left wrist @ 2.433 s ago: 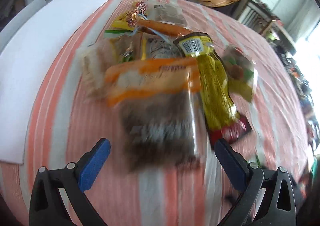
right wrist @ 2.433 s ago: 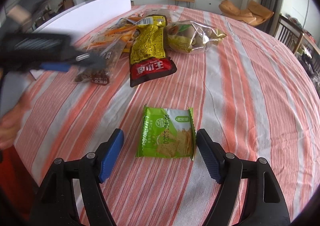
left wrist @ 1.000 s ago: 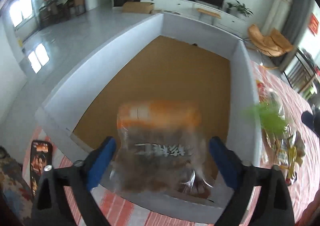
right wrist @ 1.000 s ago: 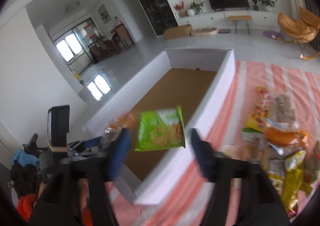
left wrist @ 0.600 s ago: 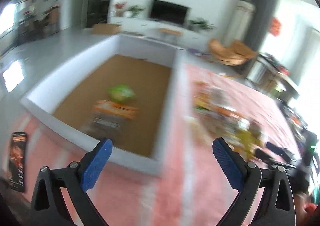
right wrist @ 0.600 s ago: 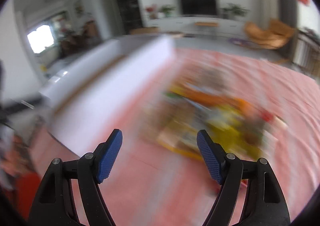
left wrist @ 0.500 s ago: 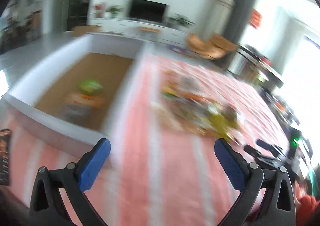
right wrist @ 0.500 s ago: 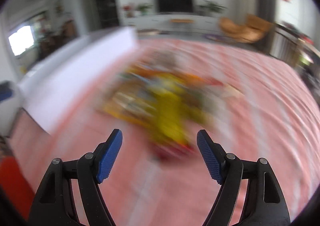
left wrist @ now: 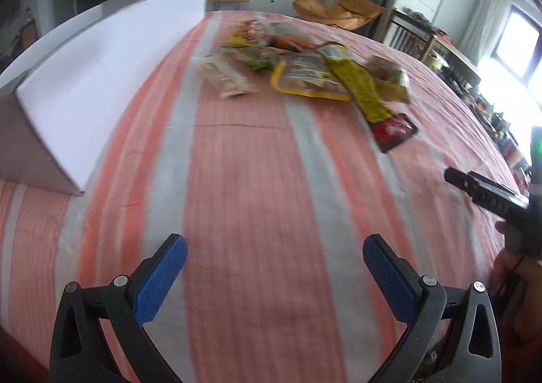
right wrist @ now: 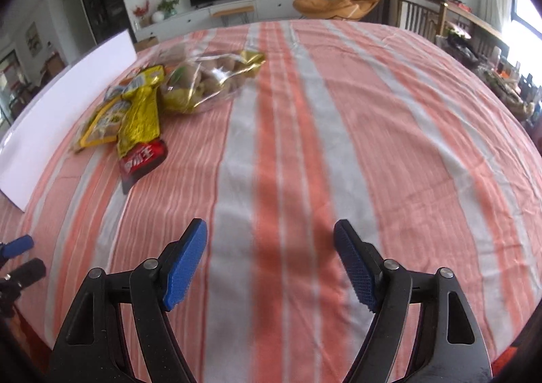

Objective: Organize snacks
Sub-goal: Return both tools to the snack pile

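A heap of snack packets [left wrist: 305, 67] lies on the striped tablecloth, far ahead of my left gripper [left wrist: 274, 267], which is open and empty. The heap holds a long yellow packet with a red end [left wrist: 369, 95], a yellow-rimmed packet [left wrist: 305, 76] and a pale packet [left wrist: 223, 76]. In the right wrist view the same yellow packet [right wrist: 140, 122] and a clear gold-edged bag [right wrist: 210, 78] lie far ahead on the left. My right gripper [right wrist: 271, 257] is open and empty over bare cloth.
A white box wall [left wrist: 101, 64] stands along the left of the table, also seen in the right wrist view [right wrist: 64, 101]. The other gripper's handle [left wrist: 487, 193] shows at the right edge. Chairs and a sideboard stand beyond the table.
Both grippers dropped their packets into the white box about a second ago and have swung back over the table, open and empty, facing the snack heap.
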The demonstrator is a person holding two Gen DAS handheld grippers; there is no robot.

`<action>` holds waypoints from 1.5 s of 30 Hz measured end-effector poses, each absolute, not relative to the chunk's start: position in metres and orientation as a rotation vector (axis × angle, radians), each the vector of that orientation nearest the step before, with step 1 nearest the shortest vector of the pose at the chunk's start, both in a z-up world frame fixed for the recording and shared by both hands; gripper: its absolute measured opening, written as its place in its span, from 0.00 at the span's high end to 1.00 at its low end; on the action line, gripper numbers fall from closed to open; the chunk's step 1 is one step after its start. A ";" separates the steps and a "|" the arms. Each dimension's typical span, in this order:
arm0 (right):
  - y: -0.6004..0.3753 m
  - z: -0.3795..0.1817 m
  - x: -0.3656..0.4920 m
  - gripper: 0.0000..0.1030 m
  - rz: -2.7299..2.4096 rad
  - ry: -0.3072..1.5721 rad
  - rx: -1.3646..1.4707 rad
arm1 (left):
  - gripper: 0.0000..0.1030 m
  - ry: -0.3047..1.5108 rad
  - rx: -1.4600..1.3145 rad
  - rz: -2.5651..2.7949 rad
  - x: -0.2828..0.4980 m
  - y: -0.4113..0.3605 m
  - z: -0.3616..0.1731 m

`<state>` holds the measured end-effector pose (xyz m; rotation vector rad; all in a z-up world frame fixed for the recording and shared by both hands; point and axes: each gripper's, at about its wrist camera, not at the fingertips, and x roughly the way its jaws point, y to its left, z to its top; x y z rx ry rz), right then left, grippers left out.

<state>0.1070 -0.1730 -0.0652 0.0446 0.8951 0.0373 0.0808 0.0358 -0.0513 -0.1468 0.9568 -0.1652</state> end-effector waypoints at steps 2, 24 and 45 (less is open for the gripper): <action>-0.166 -0.064 0.100 0.21 0.039 0.890 0.009 | 0.00 0.954 -0.154 -0.152 0.081 0.042 -0.053; -0.157 -0.068 0.094 0.10 0.053 0.883 -0.047 | 0.00 0.936 0.030 -0.101 0.076 0.029 -0.059; -0.155 -0.068 0.095 0.08 0.058 0.887 -0.048 | 0.00 0.922 0.034 -0.098 0.074 0.027 -0.059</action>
